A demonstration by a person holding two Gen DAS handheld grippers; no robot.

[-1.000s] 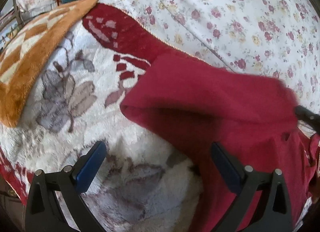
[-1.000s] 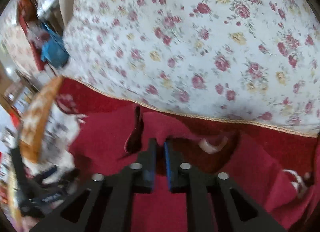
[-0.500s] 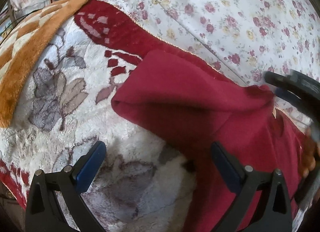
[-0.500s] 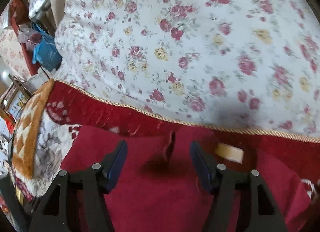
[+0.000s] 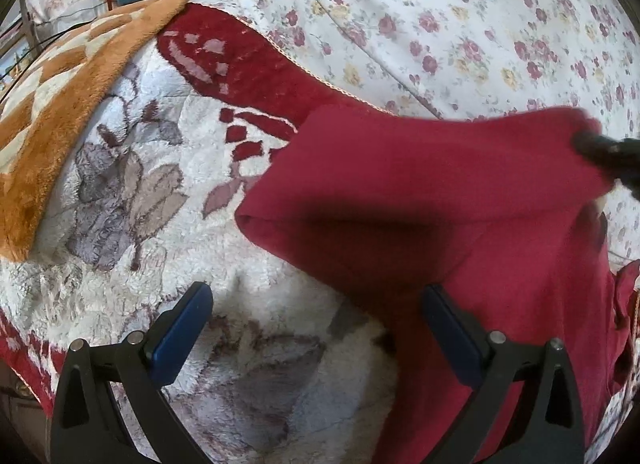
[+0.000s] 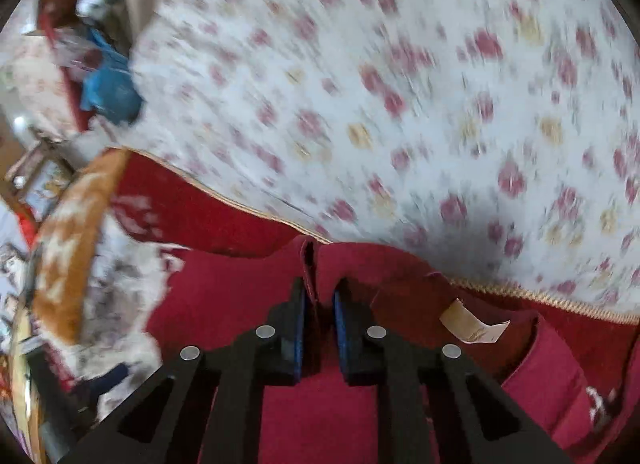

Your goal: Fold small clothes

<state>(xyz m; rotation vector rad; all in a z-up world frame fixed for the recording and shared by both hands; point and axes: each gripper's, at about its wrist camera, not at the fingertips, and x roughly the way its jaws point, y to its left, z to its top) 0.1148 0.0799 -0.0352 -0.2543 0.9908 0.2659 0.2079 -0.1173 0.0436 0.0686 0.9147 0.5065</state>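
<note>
now red garment (image 6: pixel 224 304) fold sits between closing right gripper (image 6: pixel 319 304) jaws - pinched.

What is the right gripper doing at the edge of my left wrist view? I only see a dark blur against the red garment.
Observer: The right gripper has a raised ridge of the red garment between its closing fingers.
Operator: Anything near that pinch?
Observer: A pale label sticks out of the cloth, just right of the fingers.
Operator: Where's the fabric edge relative to the bedding?
Observer: The ridge sits right by the gold-trimmed border where the floral sheet begins.
</note>
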